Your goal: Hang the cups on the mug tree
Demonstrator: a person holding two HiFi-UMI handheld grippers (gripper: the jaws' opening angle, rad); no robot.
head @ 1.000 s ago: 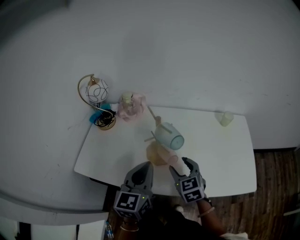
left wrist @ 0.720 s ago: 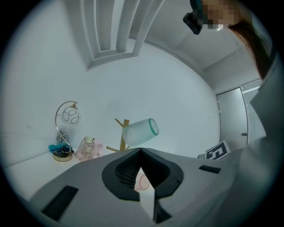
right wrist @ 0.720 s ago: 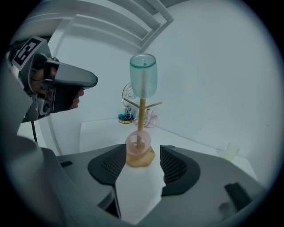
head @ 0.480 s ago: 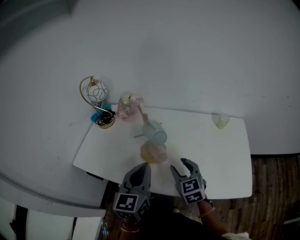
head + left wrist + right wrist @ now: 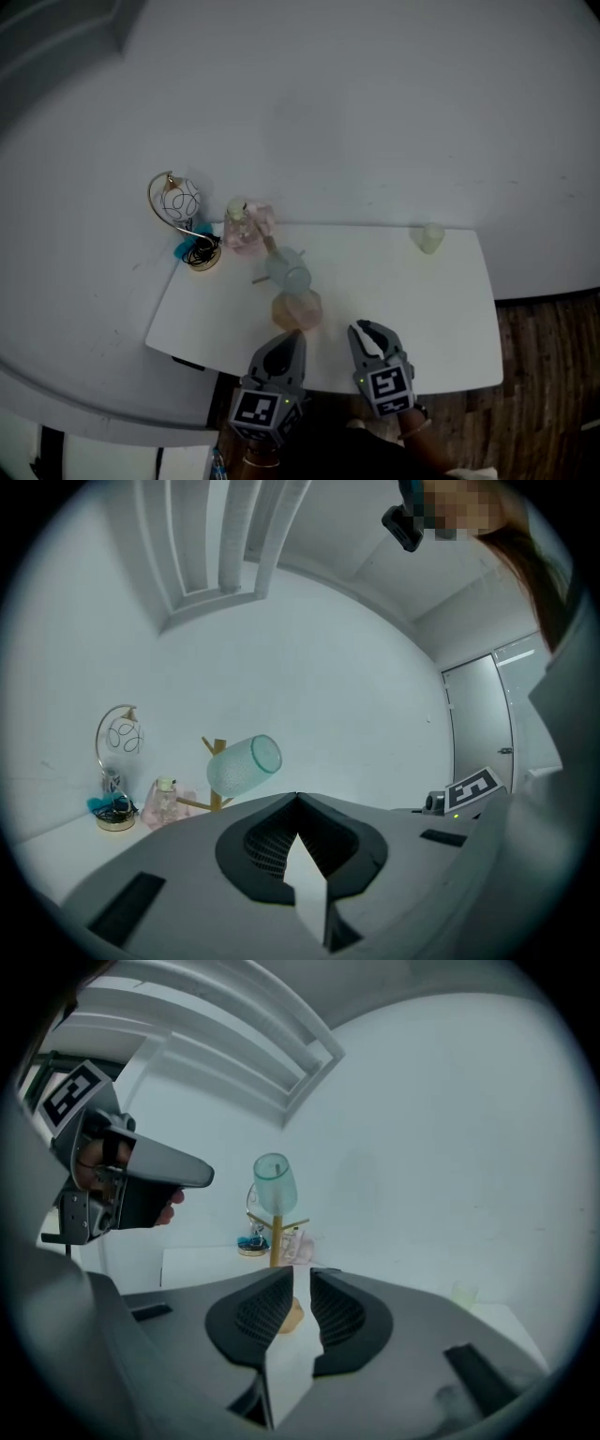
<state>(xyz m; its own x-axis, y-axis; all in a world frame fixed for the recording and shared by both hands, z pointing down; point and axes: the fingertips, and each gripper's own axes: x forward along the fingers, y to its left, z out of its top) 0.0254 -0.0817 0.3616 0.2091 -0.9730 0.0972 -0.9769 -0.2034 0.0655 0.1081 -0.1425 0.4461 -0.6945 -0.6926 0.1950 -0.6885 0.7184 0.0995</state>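
Note:
A wooden mug tree [image 5: 297, 309] stands mid-table with one teal cup [image 5: 288, 270] hung mouth-outward on a peg. The left gripper view shows that teal cup [image 5: 242, 764] tilted on the tree [image 5: 217, 752]. In the right gripper view the cup [image 5: 273, 1183] tops the trunk [image 5: 276, 1237]. My left gripper [image 5: 292, 335] hovers at the near table edge, shut and empty [image 5: 297, 797]. My right gripper [image 5: 372, 328] is beside it. Its jaws have just been closing and stand a narrow gap apart with nothing between them [image 5: 302, 1274]. A pale yellow cup [image 5: 430, 238] sits at the far right.
A pink perfume bottle [image 5: 246, 230] and a gold hoop ornament with a wire ball [image 5: 178, 202] stand at the table's far left corner. The white table [image 5: 422, 309] meets a white wall behind. Dark wood floor [image 5: 544, 375] lies to the right.
Both grippers have drawn back from the mug tree toward the near table edge. The right gripper's jaws have narrowed from wide apart to a slim gap.

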